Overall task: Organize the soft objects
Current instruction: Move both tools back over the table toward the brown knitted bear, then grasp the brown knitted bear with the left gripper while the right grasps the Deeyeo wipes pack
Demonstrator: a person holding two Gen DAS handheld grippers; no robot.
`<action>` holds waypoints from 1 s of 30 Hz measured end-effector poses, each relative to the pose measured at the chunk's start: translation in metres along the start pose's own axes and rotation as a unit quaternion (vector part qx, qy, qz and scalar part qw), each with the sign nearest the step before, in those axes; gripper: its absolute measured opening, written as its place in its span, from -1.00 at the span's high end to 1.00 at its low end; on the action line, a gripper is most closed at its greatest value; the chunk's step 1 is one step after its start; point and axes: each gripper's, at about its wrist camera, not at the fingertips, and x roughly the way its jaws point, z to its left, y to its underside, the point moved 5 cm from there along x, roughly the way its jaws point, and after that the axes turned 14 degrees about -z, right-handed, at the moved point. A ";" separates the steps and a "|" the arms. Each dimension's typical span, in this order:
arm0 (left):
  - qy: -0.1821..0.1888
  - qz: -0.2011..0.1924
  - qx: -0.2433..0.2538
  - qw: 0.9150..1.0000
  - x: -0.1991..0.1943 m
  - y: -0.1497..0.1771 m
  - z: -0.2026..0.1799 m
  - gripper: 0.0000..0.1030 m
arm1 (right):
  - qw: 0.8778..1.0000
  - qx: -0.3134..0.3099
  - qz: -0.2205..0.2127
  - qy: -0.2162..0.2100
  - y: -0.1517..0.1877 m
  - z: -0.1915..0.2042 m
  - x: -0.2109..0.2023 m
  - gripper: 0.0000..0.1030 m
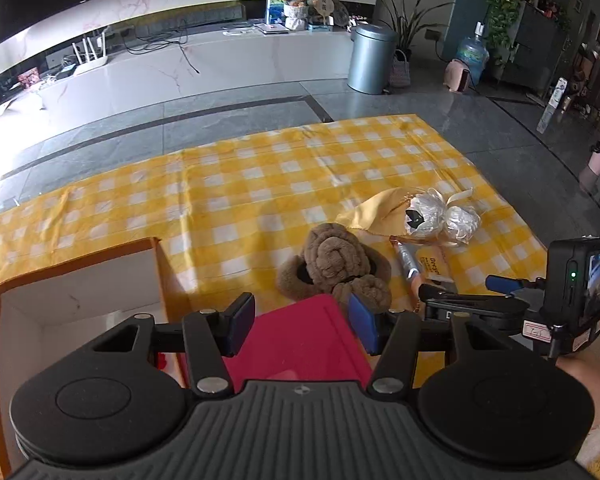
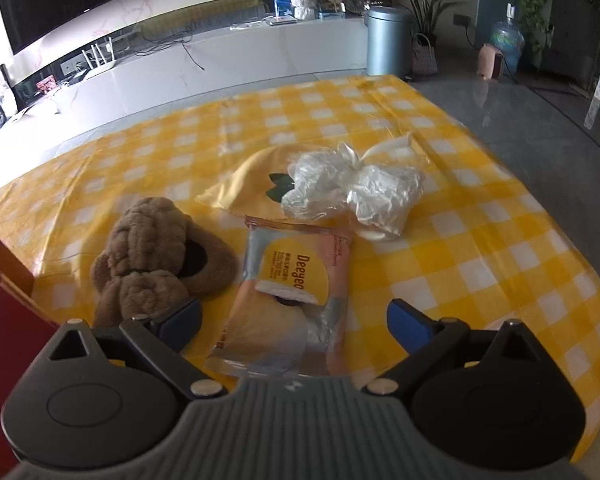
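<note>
A brown fluffy plush point(image 1: 334, 264) point(image 2: 156, 260) lies on the yellow checked cloth point(image 1: 260, 168). To its right lies a wipes packet point(image 1: 424, 268) point(image 2: 288, 300). Beyond it are a plain yellow cloth point(image 1: 368, 212) point(image 2: 244, 188) and a white crinkled plastic bundle tied with ribbon point(image 1: 440, 216) point(image 2: 352, 188). My left gripper point(image 1: 302, 322) stands open above a flat red thing point(image 1: 296, 344) point(image 2: 8, 360) beside the orange box point(image 1: 80, 292). My right gripper point(image 2: 296, 322) point(image 1: 460, 287) is wide open, low over the near end of the wipes packet, not touching it.
The cloth is spread on a grey tiled floor point(image 1: 220, 120). A long white TV cabinet point(image 1: 180, 68), a metal bin point(image 1: 370, 60), potted plants and a water bottle point(image 1: 472, 56) stand at the back. A person's arm point(image 1: 588, 384) shows behind the right gripper.
</note>
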 end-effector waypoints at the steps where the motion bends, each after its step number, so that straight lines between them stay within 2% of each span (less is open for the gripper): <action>1: -0.002 0.006 0.010 1.000 0.012 -0.001 -0.003 -0.25 | 1.000 0.009 -0.002 -0.003 0.000 -0.002 0.005 -0.88; 6: -0.037 0.053 0.077 0.995 0.052 -0.004 -0.018 -0.24 | 0.998 0.052 0.015 -0.019 0.003 -0.010 0.027 -0.88; 12: -0.025 0.107 0.060 0.992 0.084 -0.004 -0.036 -0.25 | 0.999 0.021 0.046 -0.013 0.013 -0.011 0.045 -0.90; 16: -0.050 0.133 0.060 0.988 0.108 -0.010 -0.039 -0.25 | 0.999 -0.003 0.042 -0.016 0.014 -0.009 0.047 -0.92; 21: -0.052 0.163 0.041 0.984 0.128 -0.011 -0.041 -0.25 | 0.998 -0.054 0.045 -0.005 0.016 -0.003 0.046 -0.71; 23: -0.053 0.182 0.037 0.981 0.137 -0.006 -0.044 -0.30 | 0.997 -0.063 0.047 -0.009 0.017 -0.001 0.043 -0.48; 25: -0.059 0.200 0.034 0.977 0.147 0.001 -0.045 -0.30 | 0.997 -0.059 0.047 -0.014 0.016 -0.002 0.040 -0.37; 30: -0.061 0.228 0.023 0.971 0.166 0.012 -0.053 -0.30 | 0.997 -0.058 0.048 -0.018 0.016 -0.005 0.038 -0.36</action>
